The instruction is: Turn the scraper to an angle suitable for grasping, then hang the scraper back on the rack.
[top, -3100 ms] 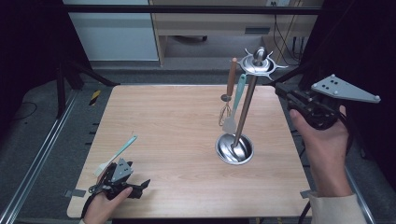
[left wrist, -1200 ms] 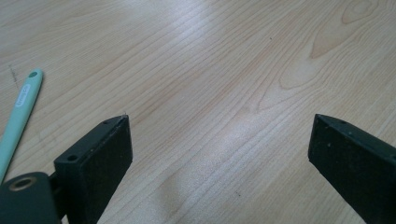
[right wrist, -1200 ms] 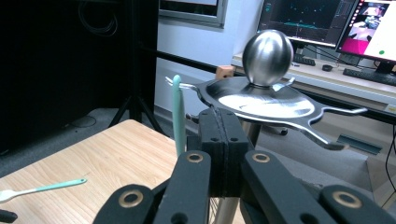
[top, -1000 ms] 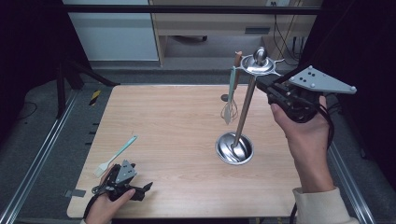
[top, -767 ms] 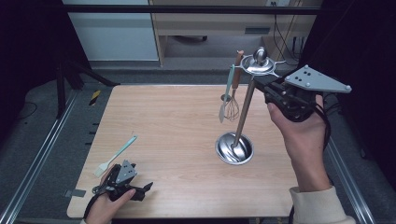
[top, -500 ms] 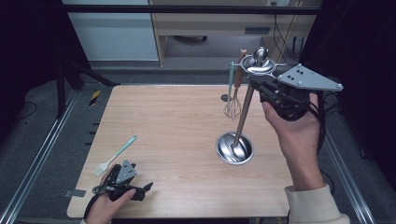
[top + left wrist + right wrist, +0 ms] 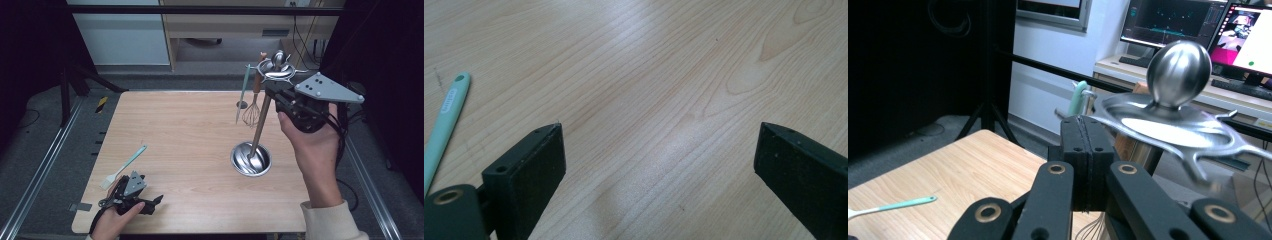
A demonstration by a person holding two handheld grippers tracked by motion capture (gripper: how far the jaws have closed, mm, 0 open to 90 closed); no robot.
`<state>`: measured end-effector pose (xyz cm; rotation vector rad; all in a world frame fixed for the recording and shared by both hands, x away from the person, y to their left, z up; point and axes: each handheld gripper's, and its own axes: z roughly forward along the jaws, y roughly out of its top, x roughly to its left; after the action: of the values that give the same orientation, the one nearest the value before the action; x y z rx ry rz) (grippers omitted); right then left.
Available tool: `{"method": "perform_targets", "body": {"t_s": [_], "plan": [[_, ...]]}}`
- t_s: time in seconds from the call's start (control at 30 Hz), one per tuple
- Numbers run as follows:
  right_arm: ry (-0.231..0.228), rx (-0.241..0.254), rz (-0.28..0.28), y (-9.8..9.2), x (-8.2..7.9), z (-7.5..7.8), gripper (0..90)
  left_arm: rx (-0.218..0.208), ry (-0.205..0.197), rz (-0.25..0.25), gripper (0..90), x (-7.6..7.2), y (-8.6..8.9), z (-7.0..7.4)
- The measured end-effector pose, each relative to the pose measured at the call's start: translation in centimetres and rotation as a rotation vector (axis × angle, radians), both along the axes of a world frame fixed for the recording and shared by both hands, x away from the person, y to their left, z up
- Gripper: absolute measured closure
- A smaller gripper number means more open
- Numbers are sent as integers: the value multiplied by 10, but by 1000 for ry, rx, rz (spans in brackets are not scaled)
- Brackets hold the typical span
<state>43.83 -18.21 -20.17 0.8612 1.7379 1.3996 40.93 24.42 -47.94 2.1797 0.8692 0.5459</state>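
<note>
A steel utensil stand rises from a round base (image 7: 250,159) to a hooked top plate with a ball knob (image 7: 278,64) (image 7: 1180,72). From its hooks hang a wire whisk (image 7: 251,114) with a wooden handle and a mint utensil (image 7: 242,92) (image 7: 1078,97). My right gripper (image 7: 276,94) (image 7: 1087,122) is shut with nothing between its jaws. Its tips sit just under the plate's rim; I cannot tell whether they touch it. A mint brush (image 7: 125,165) (image 7: 446,120) lies at the table's front left. My left gripper (image 7: 152,201) (image 7: 659,132) rests open beside it over bare wood.
The wooden table (image 7: 190,130) has metal rails along both sides. A desk with monitors (image 7: 1193,20) stands behind the table, and a dark tripod (image 7: 70,85) stands at the far left.
My right gripper has moved left, up to the stand's top. The whisk and the mint utensil hang further left than before. The left gripper and the brush have stayed put.
</note>
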Motion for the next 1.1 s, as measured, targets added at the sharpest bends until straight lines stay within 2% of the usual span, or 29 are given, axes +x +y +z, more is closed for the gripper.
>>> {"method": "perform_targets", "body": {"t_s": [0.17, 0.37, 0.53, 0.8, 0.9, 1.03, 1.1], "plan": [[1, 0, 5, -2, -10, -13, 900, 6, -4, 6, 62, 1, 0, 0], [20, -2, 18, -4, -18, -35, 900, 40, -13, 16, 62, 4, 3, 0], [43, -19, 20, -4, -22, -64, 896, 34, -16, 39, 62, 7, 8, 1], [111, 1, -5, -12, -22, -115, 866, 51, -35, 84, 62, 11, 18, 3], [116, -19, -27, -14, -22, -134, 760, 51, -40, 97, 62, 13, 21, 3], [136, -27, -51, -15, -22, -162, 489, 57, -34, 107, 62, 15, 25, 4], [167, -29, -55, -14, -21, -180, 364, 54, -31, 109, 62, 15, 26, 5]]}}
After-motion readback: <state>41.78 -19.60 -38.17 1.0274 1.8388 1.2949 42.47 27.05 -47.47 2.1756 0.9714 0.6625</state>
